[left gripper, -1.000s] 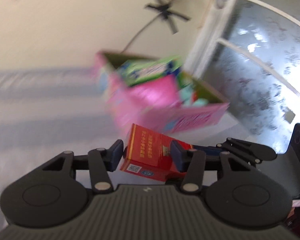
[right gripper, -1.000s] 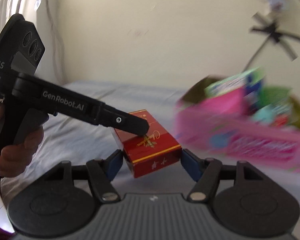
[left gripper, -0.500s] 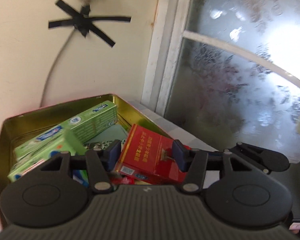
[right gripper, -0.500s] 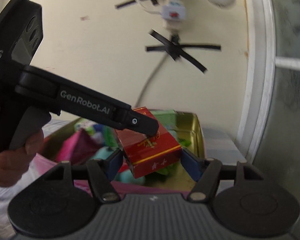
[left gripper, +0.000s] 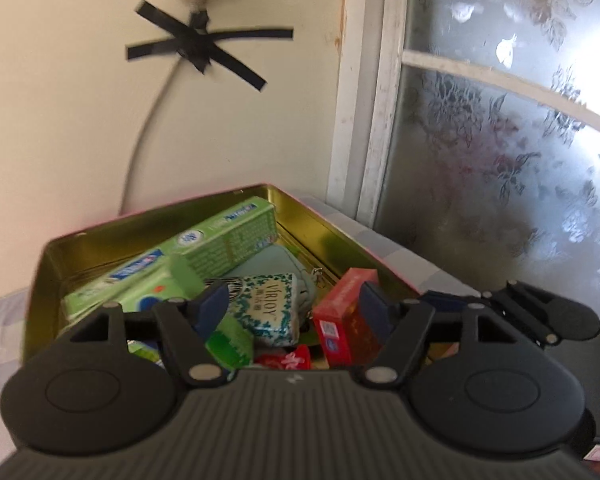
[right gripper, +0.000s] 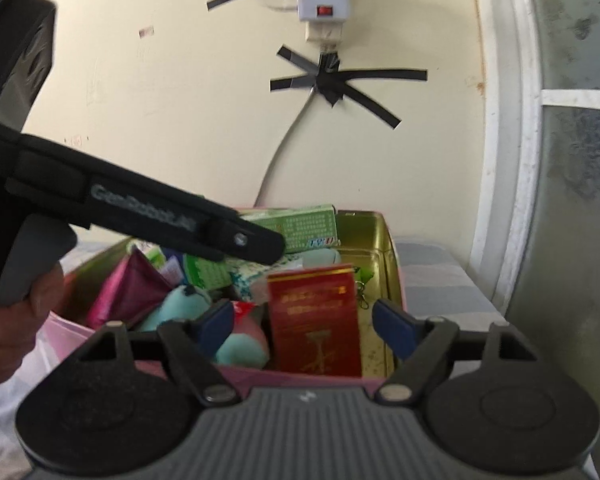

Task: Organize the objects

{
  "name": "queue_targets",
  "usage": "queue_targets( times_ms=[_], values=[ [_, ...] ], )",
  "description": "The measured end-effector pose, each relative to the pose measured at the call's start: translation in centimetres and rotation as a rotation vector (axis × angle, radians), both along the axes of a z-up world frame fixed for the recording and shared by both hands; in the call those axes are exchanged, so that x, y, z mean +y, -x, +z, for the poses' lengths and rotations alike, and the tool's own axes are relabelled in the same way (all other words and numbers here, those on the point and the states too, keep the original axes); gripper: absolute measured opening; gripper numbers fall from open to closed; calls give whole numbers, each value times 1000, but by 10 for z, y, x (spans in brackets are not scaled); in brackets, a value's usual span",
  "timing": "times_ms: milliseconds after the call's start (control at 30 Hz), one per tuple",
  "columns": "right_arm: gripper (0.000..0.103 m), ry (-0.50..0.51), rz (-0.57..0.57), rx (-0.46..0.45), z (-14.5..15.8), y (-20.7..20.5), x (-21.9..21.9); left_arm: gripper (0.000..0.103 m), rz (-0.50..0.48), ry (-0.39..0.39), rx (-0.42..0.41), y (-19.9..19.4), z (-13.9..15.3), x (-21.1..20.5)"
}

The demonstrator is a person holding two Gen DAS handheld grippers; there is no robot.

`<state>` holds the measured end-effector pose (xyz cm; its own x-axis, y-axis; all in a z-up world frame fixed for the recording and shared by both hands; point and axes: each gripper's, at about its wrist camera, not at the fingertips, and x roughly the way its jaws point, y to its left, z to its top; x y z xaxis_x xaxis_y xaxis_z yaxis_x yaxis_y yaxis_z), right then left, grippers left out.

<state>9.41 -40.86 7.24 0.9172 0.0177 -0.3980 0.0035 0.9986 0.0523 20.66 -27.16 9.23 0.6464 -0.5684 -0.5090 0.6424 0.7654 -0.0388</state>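
- Left wrist view: my left gripper is released, its fingers wide apart. The red box stands in the tin, touching the right finger.
- Right wrist view: my right gripper is also released; the red box stands upright between its fingers, its long axis vertical.

Tin box: one, gold inside, pink outside.
Green cartons: two, the long green carton at 12 o'clock in the tin and the shorter green carton at 10 o'clock.
Red packet: one, at 4 o'clock in the tin.
Patterned tissue pack: one, centre.
Teal soft toys: two teal rounded forms visible; whether one item or two cannot be told.
Magenta pouch: one, at 9 o'clock.
Hand-held grippers: two, the left hand-held gripper and the right hand-held gripper.
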Motion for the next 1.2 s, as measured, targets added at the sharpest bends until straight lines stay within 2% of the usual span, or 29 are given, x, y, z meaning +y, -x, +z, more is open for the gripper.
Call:
queue_targets(
  times_ms=[100, 200, 233, 367, 433, 533, 700, 867, 1200],
  values=[
    [80, -11, -6, -31, 9, 26, 13, 85, 43, 25, -38, 19, 13, 19],
    [82, -13, -11, -60, 16, 51, 31, 86, 100, 18, -81, 41, 24, 41],
    [82, -13, -15, -66, 18, 57, 38, 89, 120, 14, -91, 48, 27, 49],
    [84, -12, -53, -75, 21, 81, 65, 96, 187, 8, -121, 76, 30, 81],
    [84, -55, -58, -84, 21, 95, 77, 98, 220, 0, -140, 91, 28, 98],
    [95, -128, -79, -92, 21, 117, 93, 103, 262, -5, -133, 105, 22, 119],
    [95, -196, -127, -107, 25, 140, 117, 103, 323, 13, -108, 123, 14, 150],
    [97, -180, -132, -105, 31, 157, 135, 103, 368, 23, -105, 135, 9, 171],
    [102, -213, -136, -102, 37, 174, 152, 103, 425, -26, -95, 152, -12, 191]
  ],
)
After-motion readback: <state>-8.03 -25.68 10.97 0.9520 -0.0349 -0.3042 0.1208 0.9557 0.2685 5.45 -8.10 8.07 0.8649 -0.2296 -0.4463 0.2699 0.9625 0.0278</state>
